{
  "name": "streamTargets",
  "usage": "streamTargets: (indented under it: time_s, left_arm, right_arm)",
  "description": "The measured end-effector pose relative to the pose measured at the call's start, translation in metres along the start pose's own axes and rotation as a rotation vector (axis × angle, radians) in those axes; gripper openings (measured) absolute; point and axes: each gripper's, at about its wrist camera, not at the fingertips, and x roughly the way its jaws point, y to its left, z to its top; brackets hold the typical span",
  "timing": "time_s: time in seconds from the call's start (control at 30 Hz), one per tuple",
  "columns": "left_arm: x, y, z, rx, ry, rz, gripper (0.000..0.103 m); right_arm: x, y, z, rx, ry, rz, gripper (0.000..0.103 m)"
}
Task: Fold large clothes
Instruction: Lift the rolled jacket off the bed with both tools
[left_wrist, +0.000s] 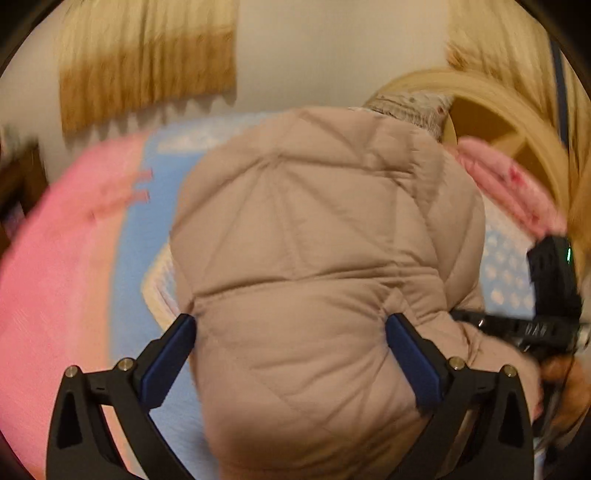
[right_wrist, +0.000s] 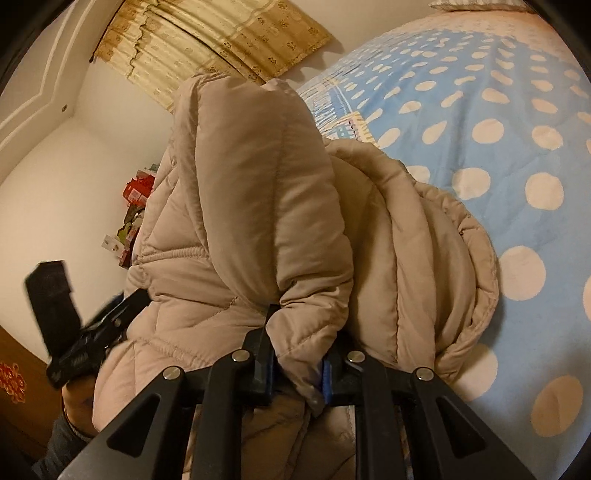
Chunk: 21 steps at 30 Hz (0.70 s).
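Right claw pinches a fold of the beige puffer jacket, bunched over the polka-dot bed; left claw gapes wide astride its padding.

the left black two-finger gripper with blue pads holds its jaws spread wide; the right black two-finger gripper with blue pads is pinched tight on a beige quilted puffer coat.

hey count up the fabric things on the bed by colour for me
Beige: 1, the puffer coat
Blue with cream dots: 1, the bedspread
Pink: 2, the blanket and a bundle by the headboard
Total: 4
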Motion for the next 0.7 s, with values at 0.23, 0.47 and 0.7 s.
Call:
streamTargets:
  time_s: [0.23,0.47,0.7]
  left_arm:
    - [0.019,0.01,-0.018,-0.009,0.009,0.004,0.103]
    - [0.019,0.01,-0.025,-0.02,-0.016,-0.007,0.103]
    - [-0.022,0.019,0.003,-0.044,-0.117,-0.044,0.103]
  right_arm:
    - [0.006,0.002,-0.003,-0.022,0.001,-0.022,0.016]
    - [0.006,0.003,-0.004,-0.027,-0.007,-0.027,0.016]
    - [0.005,0.001,-0.005,-0.019,-0.02,0.005,0.016]
